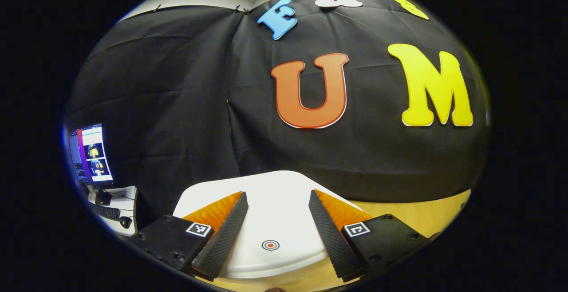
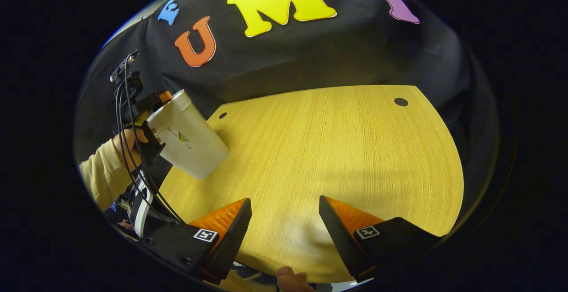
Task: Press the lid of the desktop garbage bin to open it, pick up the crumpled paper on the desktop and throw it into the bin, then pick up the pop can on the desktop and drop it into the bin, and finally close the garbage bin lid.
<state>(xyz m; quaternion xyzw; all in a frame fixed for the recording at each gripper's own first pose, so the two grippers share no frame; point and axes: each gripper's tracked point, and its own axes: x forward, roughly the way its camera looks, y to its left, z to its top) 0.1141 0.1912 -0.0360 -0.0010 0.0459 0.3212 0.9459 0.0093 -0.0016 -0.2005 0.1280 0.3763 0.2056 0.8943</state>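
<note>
Bin (image 2: 188, 139) stands near the desk's (image 2: 337, 150) far left corner, its lid (image 1: 270, 221) down, likely closed. No paper or can left on the desk, so task looks finished. Left gripper (image 1: 277, 227) spread above the lid, right gripper (image 2: 284, 234) spread, empty.

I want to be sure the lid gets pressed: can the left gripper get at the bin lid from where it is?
Probably yes. The left gripper hangs open right over the white lid, its fingers either side of the red target mark, with nothing between.
</note>
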